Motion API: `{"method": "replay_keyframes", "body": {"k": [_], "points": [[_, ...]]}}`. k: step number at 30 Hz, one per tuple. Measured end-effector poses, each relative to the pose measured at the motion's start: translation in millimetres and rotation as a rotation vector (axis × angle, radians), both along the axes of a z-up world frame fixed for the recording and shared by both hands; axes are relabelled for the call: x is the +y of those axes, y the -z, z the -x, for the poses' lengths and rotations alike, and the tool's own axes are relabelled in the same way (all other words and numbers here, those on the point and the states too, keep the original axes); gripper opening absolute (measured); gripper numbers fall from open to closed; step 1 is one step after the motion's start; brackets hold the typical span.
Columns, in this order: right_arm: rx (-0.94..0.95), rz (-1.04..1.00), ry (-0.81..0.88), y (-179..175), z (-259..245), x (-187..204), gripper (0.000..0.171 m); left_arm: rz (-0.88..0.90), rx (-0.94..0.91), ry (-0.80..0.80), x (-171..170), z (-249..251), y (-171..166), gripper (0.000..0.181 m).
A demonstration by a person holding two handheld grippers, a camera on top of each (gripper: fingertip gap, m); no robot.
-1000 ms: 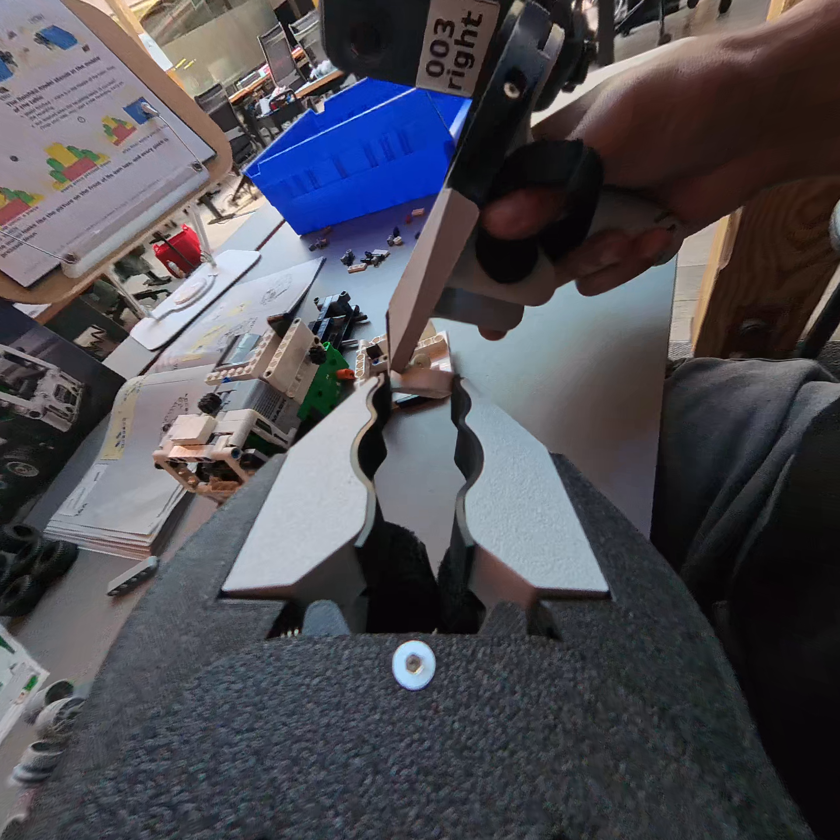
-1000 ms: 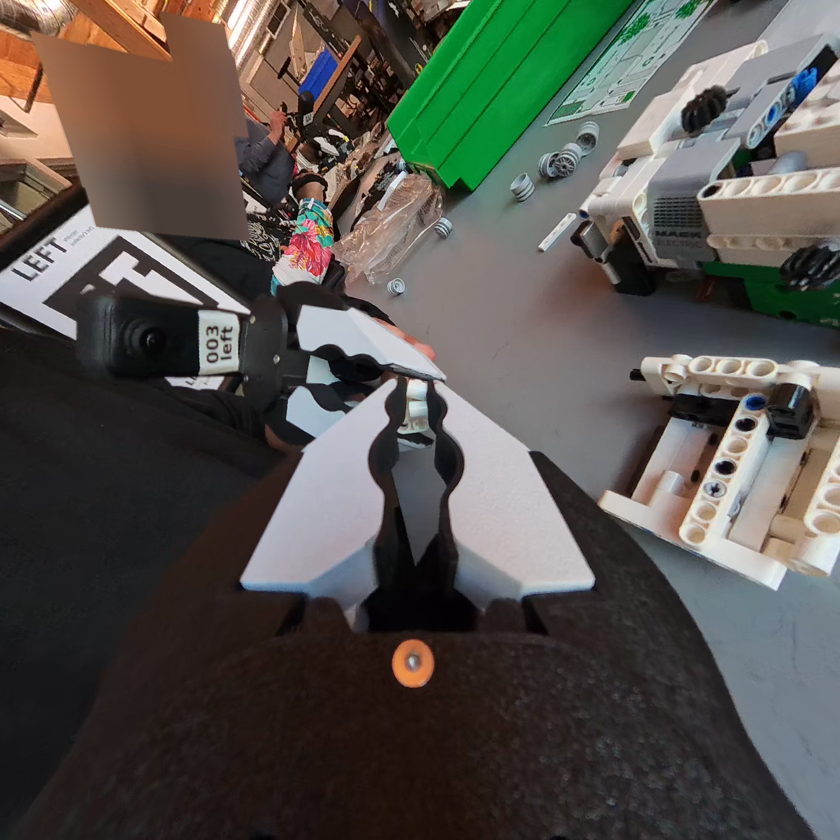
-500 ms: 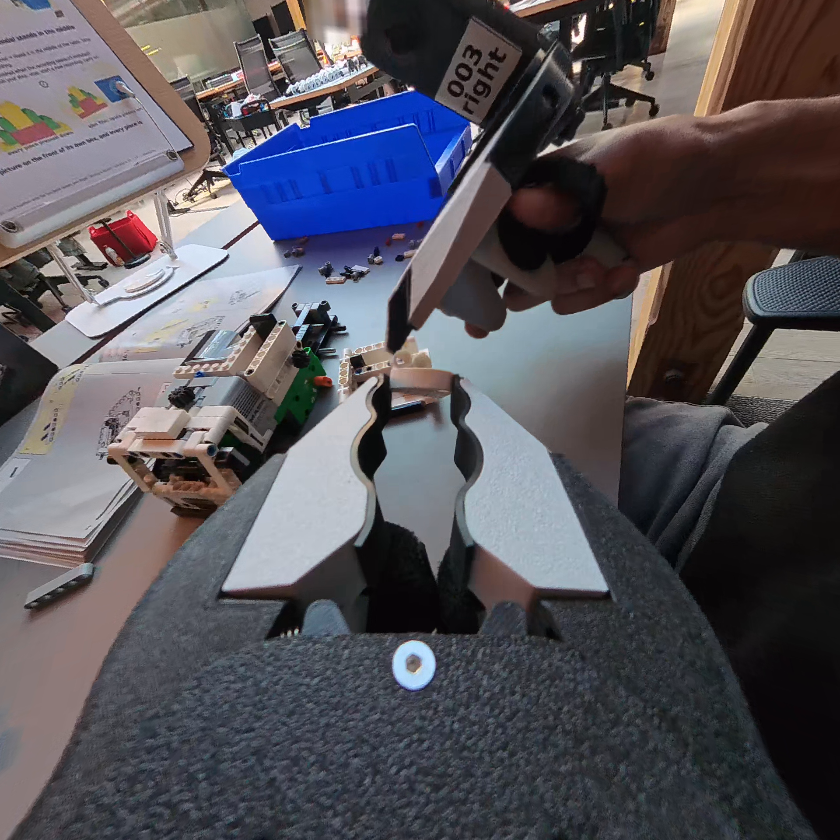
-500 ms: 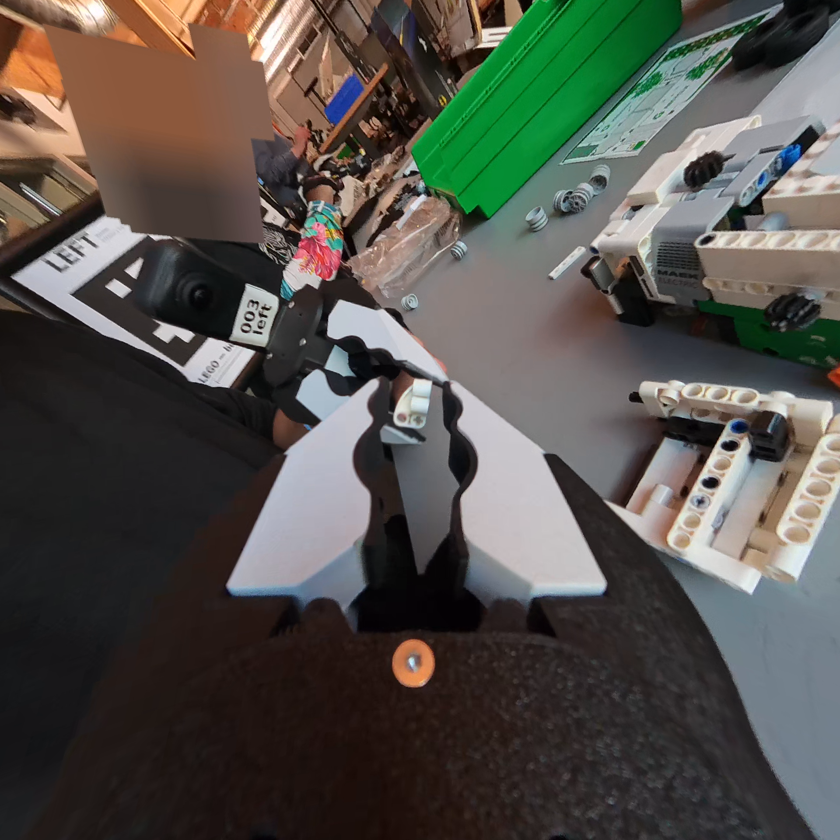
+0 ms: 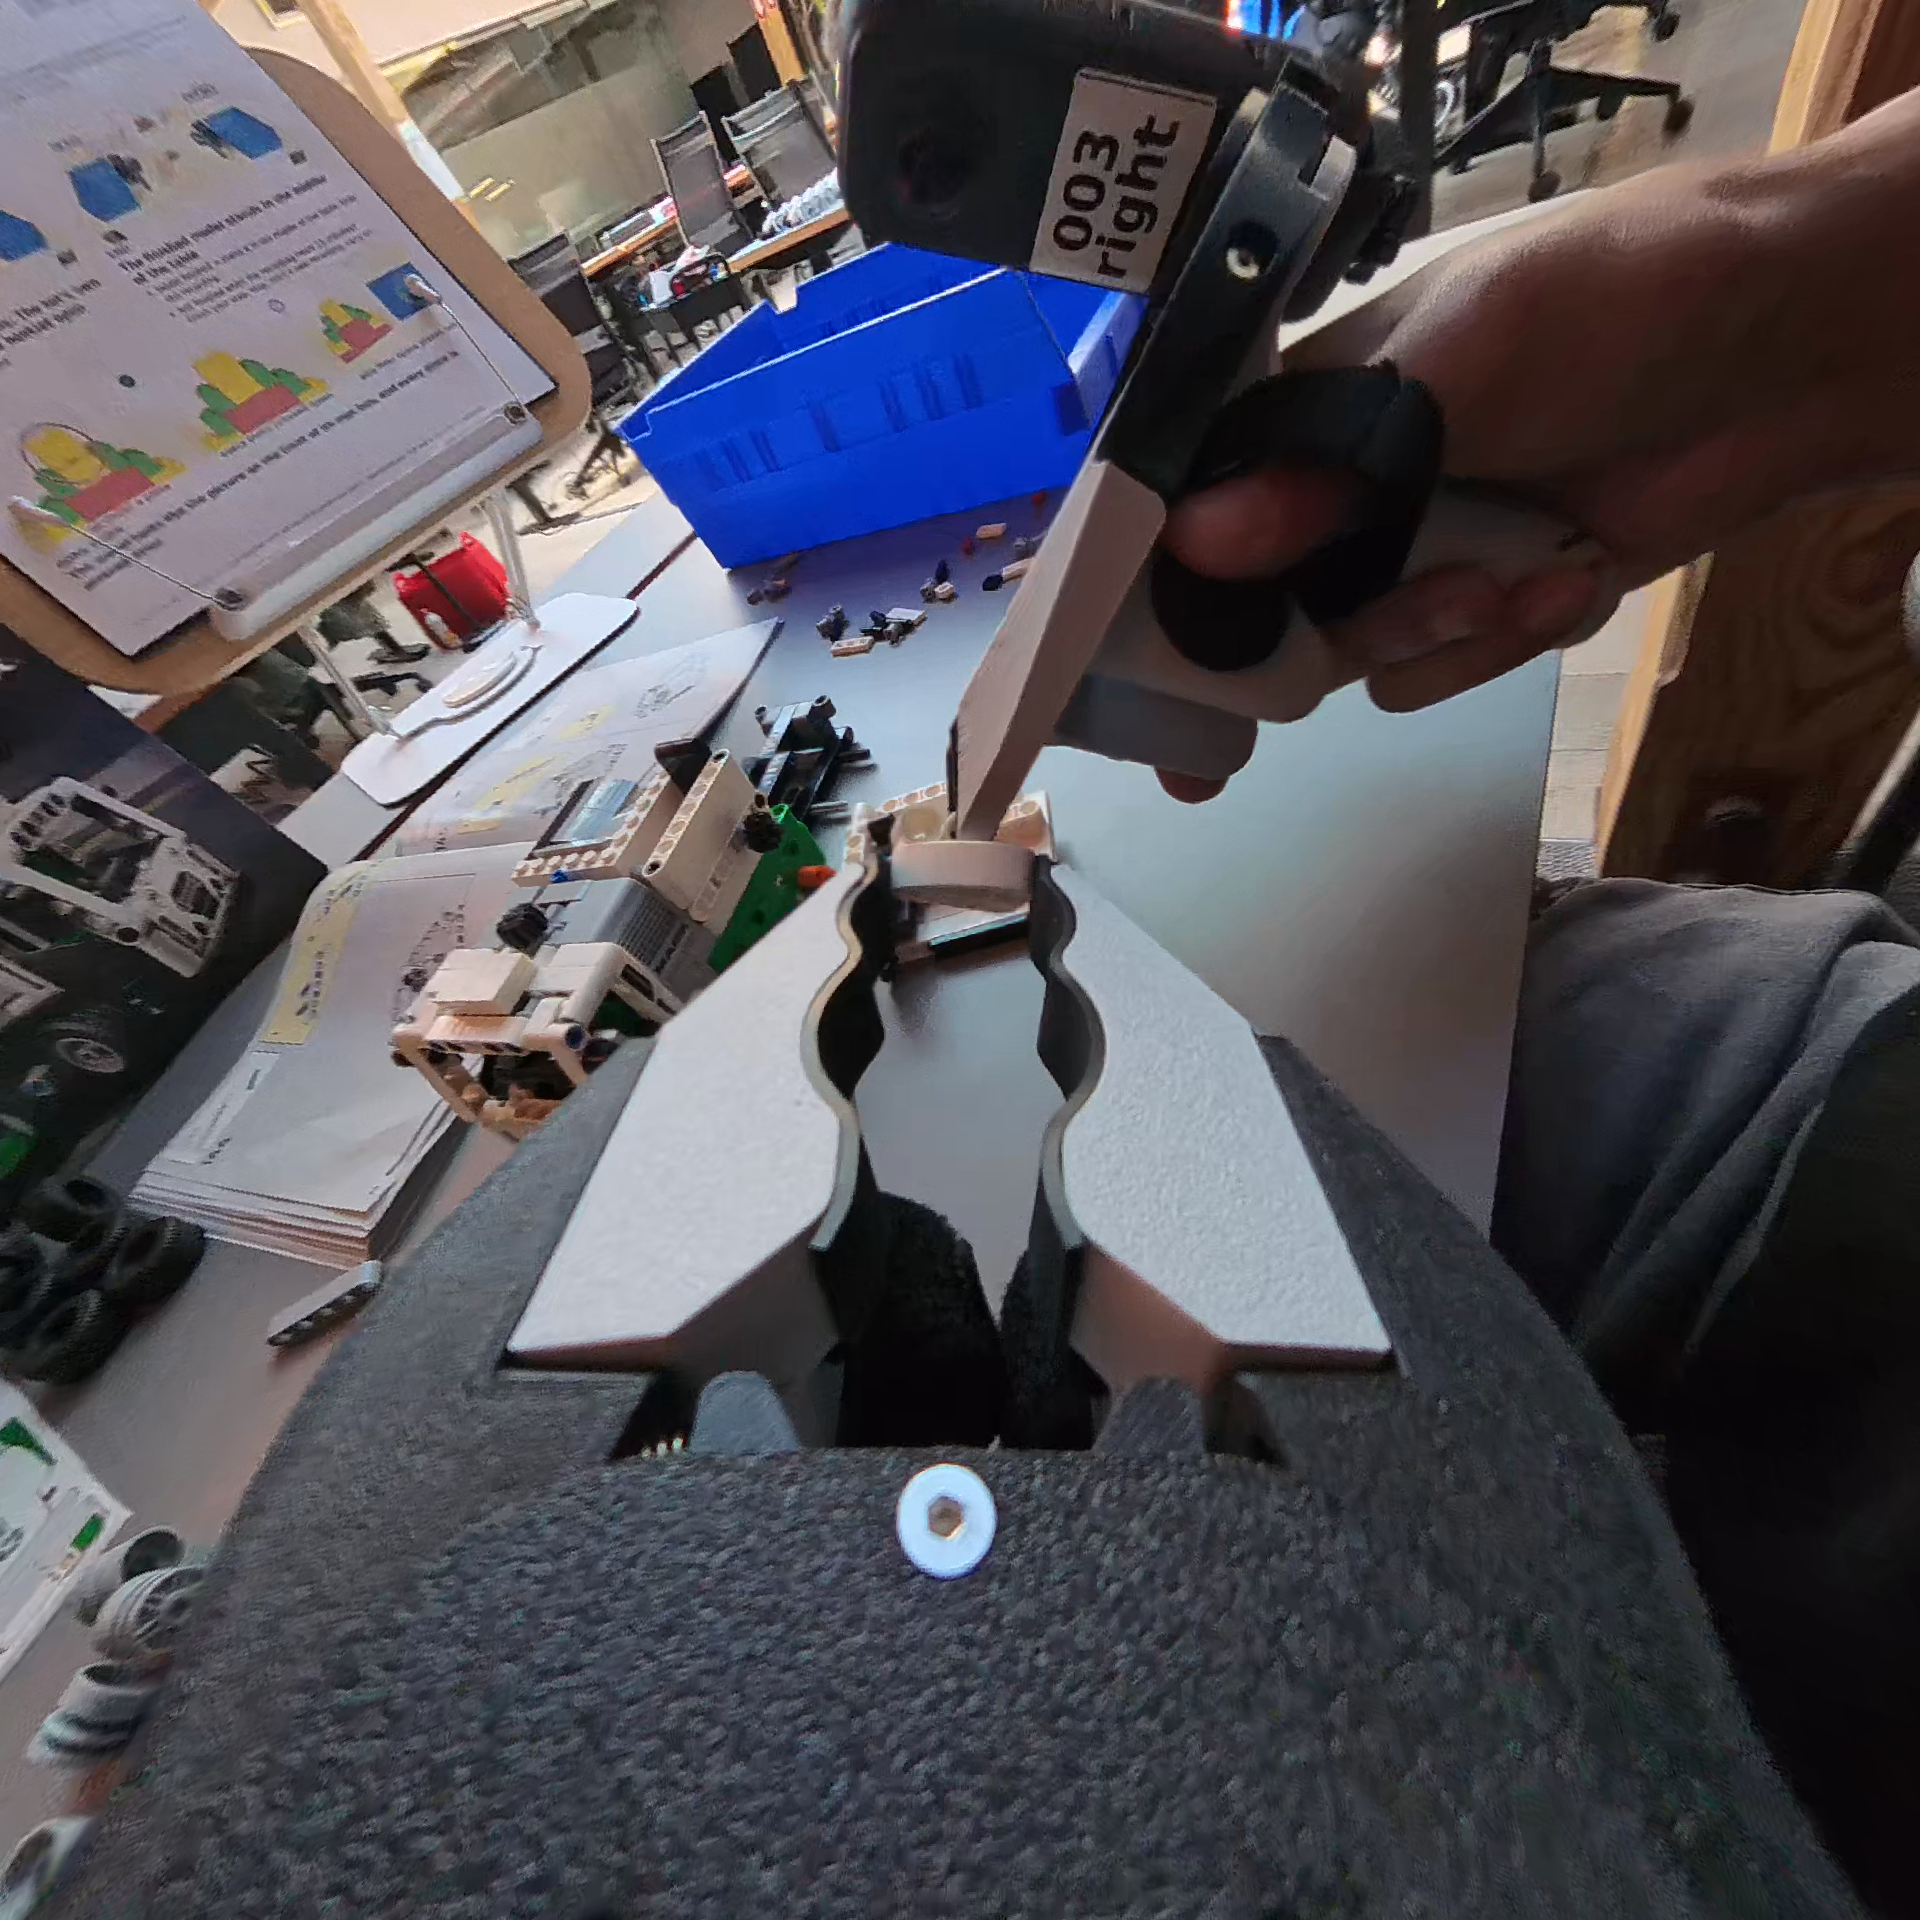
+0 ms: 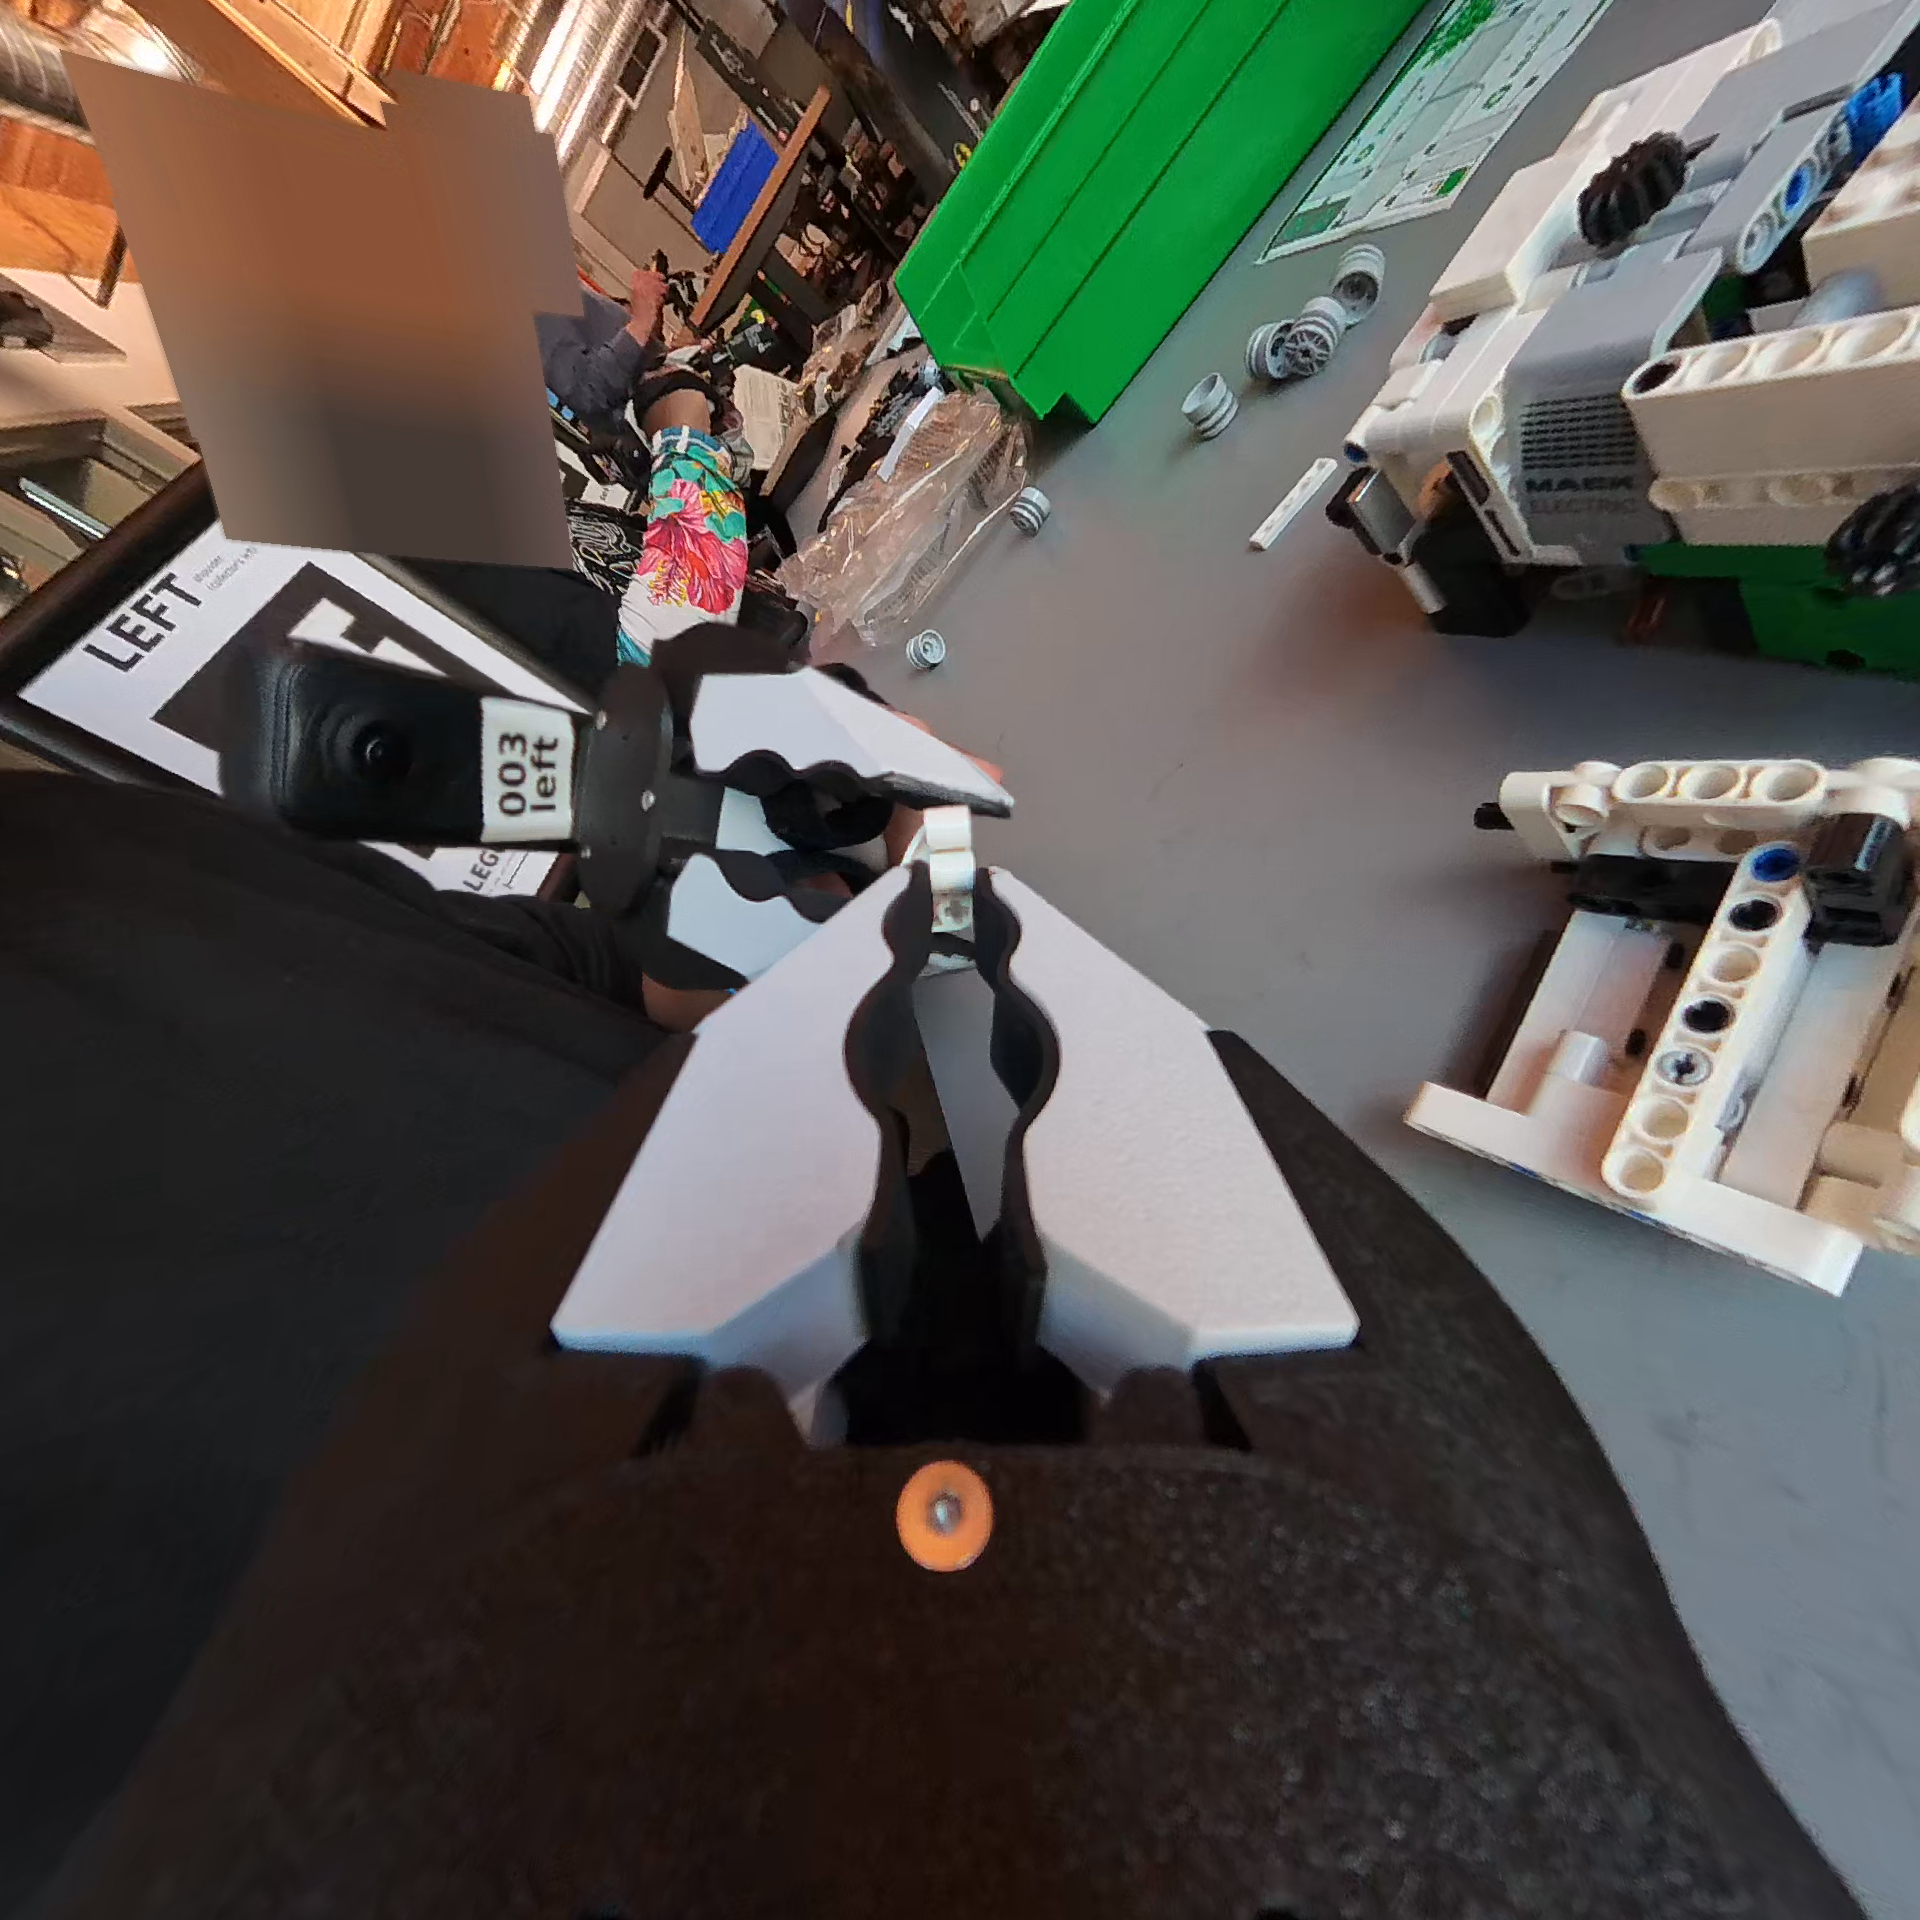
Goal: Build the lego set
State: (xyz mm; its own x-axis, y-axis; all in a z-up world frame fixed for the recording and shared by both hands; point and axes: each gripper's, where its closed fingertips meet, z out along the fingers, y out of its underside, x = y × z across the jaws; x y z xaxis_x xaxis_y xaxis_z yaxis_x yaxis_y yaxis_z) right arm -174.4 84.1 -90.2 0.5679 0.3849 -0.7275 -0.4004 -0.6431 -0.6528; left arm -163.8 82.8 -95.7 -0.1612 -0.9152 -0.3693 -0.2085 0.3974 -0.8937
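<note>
1. The left gripper [image 5: 954, 883] had its jaws clamped on a small white curved piece [image 5: 961, 871], held just above the grey desk [image 5: 1299, 935].
2. The right gripper [image 6: 948, 891] had its jaws nearly together, pinching a small white connector [image 6: 948, 871] that met the left gripper's piece; whether the two were already joined could not be told.
3. Both pieces looked light, stiff and smooth, so likely to slip or twist if squeezed off-centre. Flat sides seemed the safest hold.
4. A white frame assembly [image 6: 1704, 997] lay on the desk to the right, apart from both grippers.
5. The partly built truck [image 5: 582, 935] rested on an instruction booklet [image 5: 312, 1122], with a blue bin [image 5: 883, 416] behind.
</note>
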Motion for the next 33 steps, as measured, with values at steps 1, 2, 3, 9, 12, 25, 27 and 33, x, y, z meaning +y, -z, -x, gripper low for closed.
{"method": "replay_keyframes", "body": {"k": [1,2,3,9,12,25,27,33], "points": [[-0.003,-0.006,0.000,0,0,0,0.007,-0.025,-0.003,-0.009,0,0,0,0.025],[-0.007,-0.006,0.000,0,0,-1,0.007,-0.035,0.000,-0.010,-1,0,0,0.025],[-0.023,-0.016,-0.005,0,0,-2,0.007,-0.019,0.005,-0.003,-2,-1,0,0.025],[-0.030,-0.004,-0.004,0,-2,-2,0.007,0.096,0.019,0.039,-4,-1,1,0.025],[-0.030,-0.027,-0.009,-4,-5,-2,0.017,0.139,0.036,0.056,-6,-2,3,0.025],[-0.046,0.009,0.008,-1,-6,4,0.007,0.014,0.041,0.013,-5,-3,7,0.025],[-0.036,0.015,0.012,0,-6,3,0.007,-0.014,0.044,0.005,-5,-3,8,0.025],[-0.007,0.028,0.031,-1,-6,4,0.007,-0.128,0.035,-0.040,-2,-4,7,0.025]]}}
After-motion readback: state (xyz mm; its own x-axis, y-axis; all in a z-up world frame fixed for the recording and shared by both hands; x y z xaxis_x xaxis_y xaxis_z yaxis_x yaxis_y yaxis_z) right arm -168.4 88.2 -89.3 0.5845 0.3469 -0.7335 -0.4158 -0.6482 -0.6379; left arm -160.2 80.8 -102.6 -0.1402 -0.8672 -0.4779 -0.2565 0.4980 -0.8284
